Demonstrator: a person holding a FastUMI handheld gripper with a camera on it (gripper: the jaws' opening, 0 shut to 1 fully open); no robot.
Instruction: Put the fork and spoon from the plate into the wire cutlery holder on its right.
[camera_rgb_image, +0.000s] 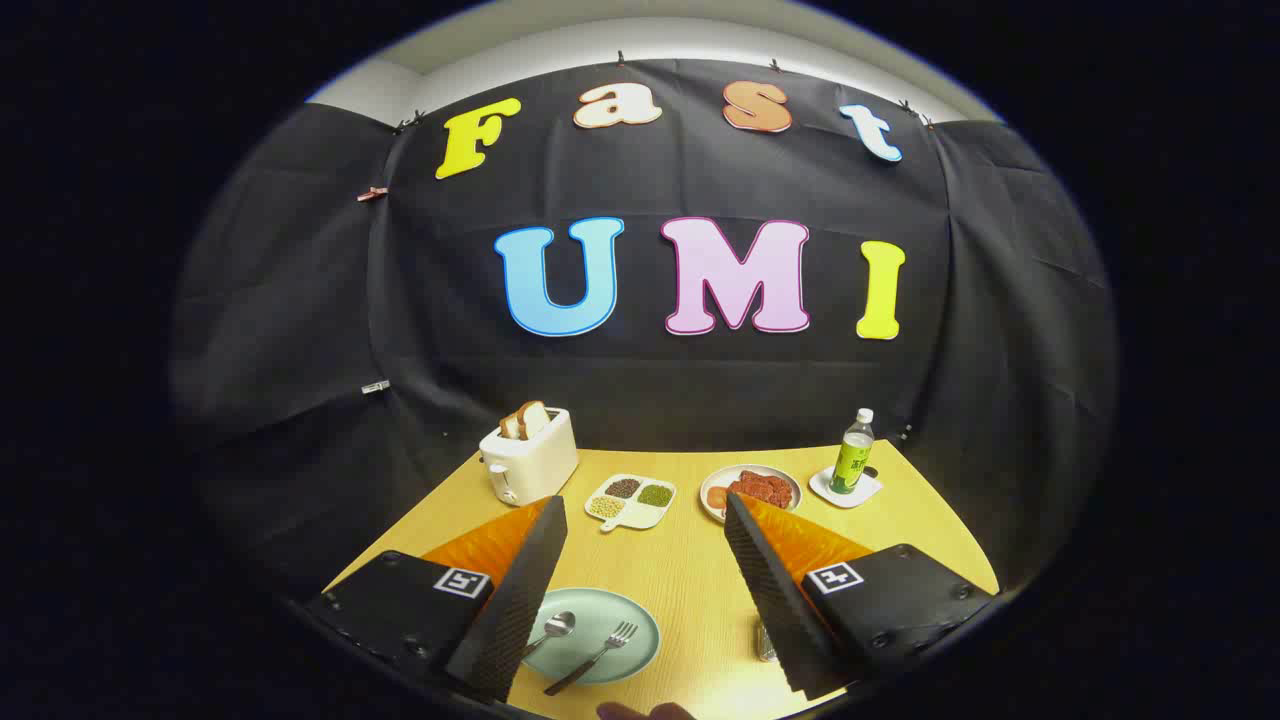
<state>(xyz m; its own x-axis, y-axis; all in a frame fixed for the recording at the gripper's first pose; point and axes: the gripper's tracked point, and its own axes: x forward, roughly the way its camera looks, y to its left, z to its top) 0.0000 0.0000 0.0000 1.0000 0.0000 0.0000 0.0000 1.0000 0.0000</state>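
A pale green plate (640, 635) lies on the yellow wooden table, low between my fingers. On it rest a metal spoon (556, 627), close to the left finger, and a fork (598, 655) with a dark handle, tines pointing away. My gripper (645, 515) hangs above the table, open wide with nothing between its fingers. A bit of the wire cutlery holder (765, 640) peeks out to the plate's right, mostly hidden behind the right finger (775, 590).
Beyond the fingers stand a white toaster (530, 458) with bread slices, a divided dish of beans (630, 498), a plate of red food (752, 490) and a green bottle (853, 455) on a white coaster. A fingertip of a person's hand (640, 711) shows at the table's near edge.
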